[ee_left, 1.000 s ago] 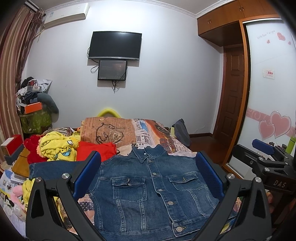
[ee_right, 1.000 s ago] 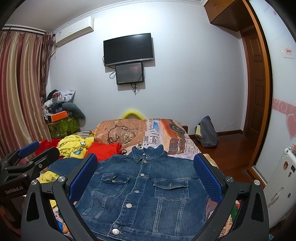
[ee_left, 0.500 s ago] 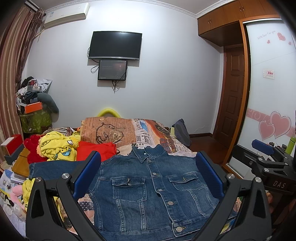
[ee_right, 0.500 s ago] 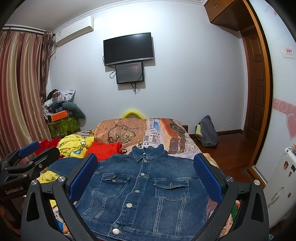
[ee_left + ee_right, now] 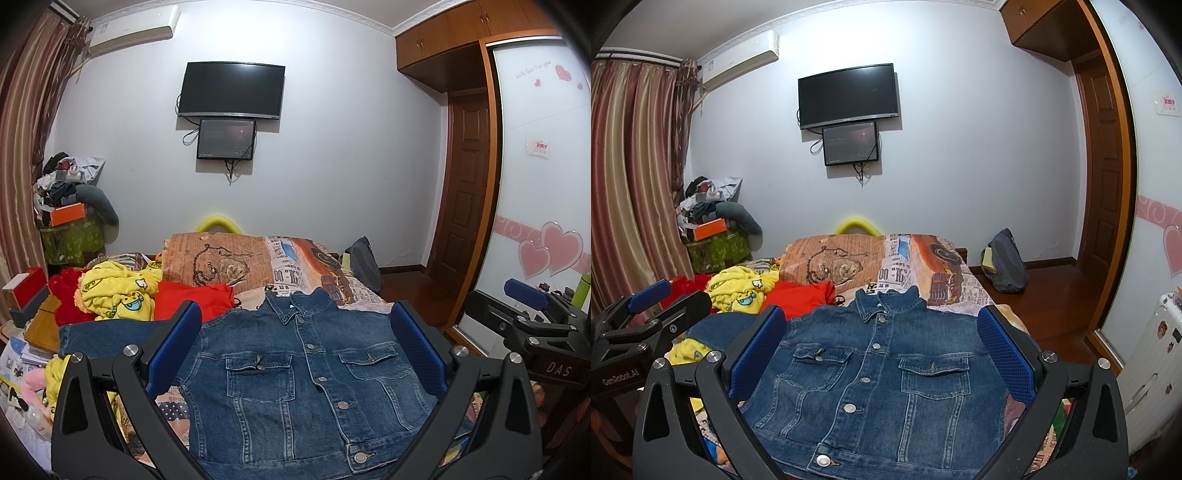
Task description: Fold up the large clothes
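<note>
Since a second ago we see almost nothing changed: our left gripper (image 5: 295, 350) and right gripper (image 5: 881, 347) still hover with fingers spread wide and released, gripping nothing, above the denim jacket (image 5: 303, 373). The jacket lies buttoned and front-up on the bed (image 5: 306, 266), collar toward the far wall, its one visible sleeve (image 5: 110, 336) stretched out to the left. Beyond that sleeve crowd a yellow garment (image 5: 114, 291) and a red garment (image 5: 192, 299), with a patterned pillow (image 5: 218, 258) behind the collar and a TV (image 5: 231, 90) on the wall.
</note>
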The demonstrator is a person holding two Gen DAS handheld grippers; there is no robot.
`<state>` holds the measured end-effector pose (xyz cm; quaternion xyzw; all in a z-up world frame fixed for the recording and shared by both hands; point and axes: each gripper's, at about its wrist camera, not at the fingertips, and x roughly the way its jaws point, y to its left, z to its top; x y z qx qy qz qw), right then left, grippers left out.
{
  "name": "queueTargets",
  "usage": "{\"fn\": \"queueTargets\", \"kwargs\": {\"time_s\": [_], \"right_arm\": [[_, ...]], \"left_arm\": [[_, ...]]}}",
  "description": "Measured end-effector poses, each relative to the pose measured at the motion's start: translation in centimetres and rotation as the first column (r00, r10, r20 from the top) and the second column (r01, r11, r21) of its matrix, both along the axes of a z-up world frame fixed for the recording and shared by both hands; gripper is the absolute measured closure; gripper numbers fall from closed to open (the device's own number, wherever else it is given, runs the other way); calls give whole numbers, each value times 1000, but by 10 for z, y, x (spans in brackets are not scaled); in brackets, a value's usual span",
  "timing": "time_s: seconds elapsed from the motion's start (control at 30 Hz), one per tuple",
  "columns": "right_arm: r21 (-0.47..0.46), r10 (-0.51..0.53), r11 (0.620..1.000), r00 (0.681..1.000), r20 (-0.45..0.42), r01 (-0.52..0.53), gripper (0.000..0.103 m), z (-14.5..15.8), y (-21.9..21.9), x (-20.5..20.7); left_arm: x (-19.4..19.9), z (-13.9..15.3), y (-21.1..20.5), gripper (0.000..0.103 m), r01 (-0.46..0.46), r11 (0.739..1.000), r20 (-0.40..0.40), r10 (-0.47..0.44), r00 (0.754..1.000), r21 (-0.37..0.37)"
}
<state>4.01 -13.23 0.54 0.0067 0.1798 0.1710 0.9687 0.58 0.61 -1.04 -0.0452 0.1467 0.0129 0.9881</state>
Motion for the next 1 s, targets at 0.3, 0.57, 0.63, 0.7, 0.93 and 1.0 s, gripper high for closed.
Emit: {"fn": "queueTargets", "kwargs": {"time_s": [0.3,0.57,0.63,0.7,0.93,1.0], "right_arm": [[-10,-4,1000,1000,-8,4,0,-1,3,8],[-13,7,1000,1000,3,-7,0,-2,9,27],[-10,15,1000,1000,-14,-15,0,-5,12,37],[-8,20,1000,999,-27,-20,0,-8,13,47],[-15,17,1000,997,-77,-18,0,-22,22,93],[-19,24,999,995,-92,-25,0,-25,25,106]], "left_arm": [[6,-1,3,0,-18,1000,-8,18,1000,4],[27,-1,30,0,-51,999,-30,51,998,-16],[37,1,45,0,-80,996,-42,78,996,-30],[47,1,64,0,-104,993,-49,101,994,-56],[84,-6,148,0,-242,969,-106,236,966,-49],[91,-9,174,0,-284,959,-112,280,953,-20]]}}
